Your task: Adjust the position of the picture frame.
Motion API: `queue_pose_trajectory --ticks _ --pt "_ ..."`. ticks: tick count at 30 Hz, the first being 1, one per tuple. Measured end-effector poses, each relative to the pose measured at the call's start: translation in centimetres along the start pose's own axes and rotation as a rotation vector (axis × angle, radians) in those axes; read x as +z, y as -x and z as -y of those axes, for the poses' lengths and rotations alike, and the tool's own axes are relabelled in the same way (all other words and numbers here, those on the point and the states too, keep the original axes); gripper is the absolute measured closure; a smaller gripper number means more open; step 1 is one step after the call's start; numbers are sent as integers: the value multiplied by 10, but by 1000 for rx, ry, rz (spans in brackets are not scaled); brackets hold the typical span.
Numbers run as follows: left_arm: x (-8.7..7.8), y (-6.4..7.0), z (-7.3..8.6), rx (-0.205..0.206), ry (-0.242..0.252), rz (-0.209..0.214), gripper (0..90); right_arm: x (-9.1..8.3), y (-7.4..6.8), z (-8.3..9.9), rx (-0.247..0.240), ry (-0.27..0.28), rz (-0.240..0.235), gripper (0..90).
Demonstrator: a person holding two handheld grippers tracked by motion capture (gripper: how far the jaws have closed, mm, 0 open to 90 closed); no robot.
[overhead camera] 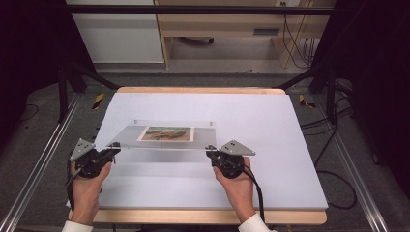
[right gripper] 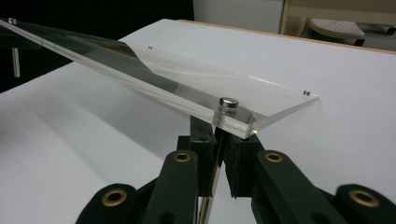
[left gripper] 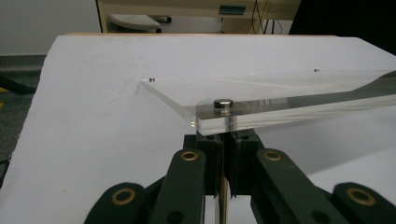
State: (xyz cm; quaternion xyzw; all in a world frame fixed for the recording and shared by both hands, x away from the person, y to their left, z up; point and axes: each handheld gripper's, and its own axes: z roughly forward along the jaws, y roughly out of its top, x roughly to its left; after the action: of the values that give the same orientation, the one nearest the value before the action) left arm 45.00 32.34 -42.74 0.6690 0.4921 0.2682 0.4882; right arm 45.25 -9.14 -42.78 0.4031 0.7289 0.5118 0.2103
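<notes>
White paper covers the table (overhead camera: pixel 270 145), where the left gripper (overhead camera: pixel 112 150) and right gripper (overhead camera: pixel 211 152) each have fingers pinching a near-corner post of the clear acrylic photo frame (overhead camera: pixel 164 134), tilted with its far edge down; raise both together, level.

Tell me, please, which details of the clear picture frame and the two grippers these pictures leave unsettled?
- Picture inside the acrylic frame: too small and blurred in the high view to tell its subject.
- Left gripper: in the left gripper view the frame's near edge covers the jaw tips, so what they pinch beneath the metal stud is unclear.
- Right gripper: the same, under its stud.
- Far corners' small fittings: too tiny to identify.
</notes>
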Motion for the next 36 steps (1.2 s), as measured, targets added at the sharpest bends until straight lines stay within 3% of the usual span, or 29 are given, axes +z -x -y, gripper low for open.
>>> queue_pose_trajectory --ticks 16,25,36 --pt "10 31 -14 12 45 10 843 -24 20 -6 19 26 30 828" --pt "29 59 -24 36 63 49 843 -48 48 -5 20 31 83 825" --pt "56 91 -33 50 79 87 842 -64 79 -2 35 34 132 825"
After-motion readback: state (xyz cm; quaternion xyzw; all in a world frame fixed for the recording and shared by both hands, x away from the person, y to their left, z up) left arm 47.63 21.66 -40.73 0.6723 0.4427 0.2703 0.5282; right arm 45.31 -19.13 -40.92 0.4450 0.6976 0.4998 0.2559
